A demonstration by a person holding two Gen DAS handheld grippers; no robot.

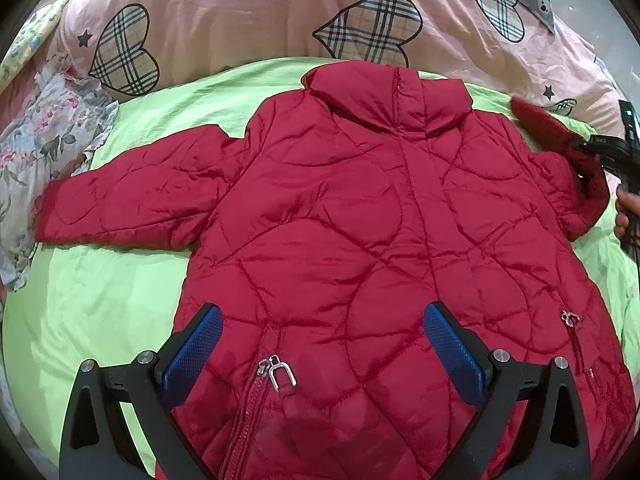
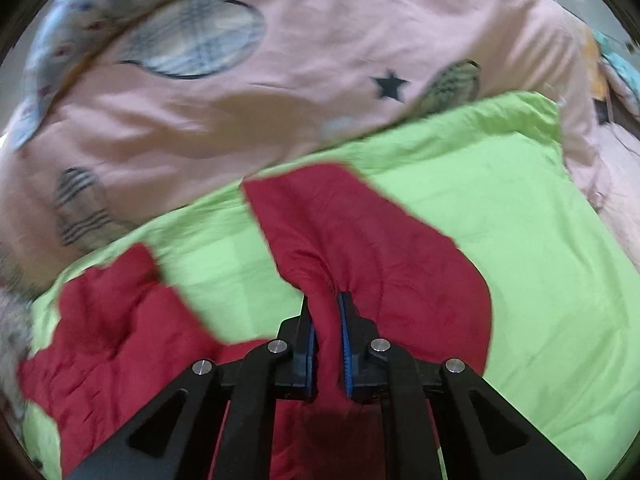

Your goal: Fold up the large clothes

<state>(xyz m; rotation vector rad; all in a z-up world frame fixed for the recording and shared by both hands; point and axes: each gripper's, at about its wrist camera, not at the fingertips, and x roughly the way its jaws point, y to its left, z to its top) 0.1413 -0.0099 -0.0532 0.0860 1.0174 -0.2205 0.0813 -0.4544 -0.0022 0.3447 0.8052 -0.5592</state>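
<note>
A red quilted jacket (image 1: pixel 360 232) lies front-up and spread flat on a green sheet (image 1: pixel 100 312), collar at the far side, its left sleeve (image 1: pixel 128 200) stretched out. My left gripper (image 1: pixel 320 344) is open and empty above the jacket's lower front, near a zipper pull (image 1: pixel 280 372). My right gripper (image 2: pixel 326 332) is shut on the jacket's right sleeve (image 2: pixel 360 248) and holds it lifted off the sheet; it also shows at the right edge of the left wrist view (image 1: pixel 612 152). The right wrist view is motion-blurred.
A pink duvet with plaid hearts (image 1: pixel 240 12) is heaped along the far side of the bed. Floral cloth (image 1: pixel 36 152) lies at the left. The green sheet (image 2: pixel 520 220) extends to the right of the sleeve.
</note>
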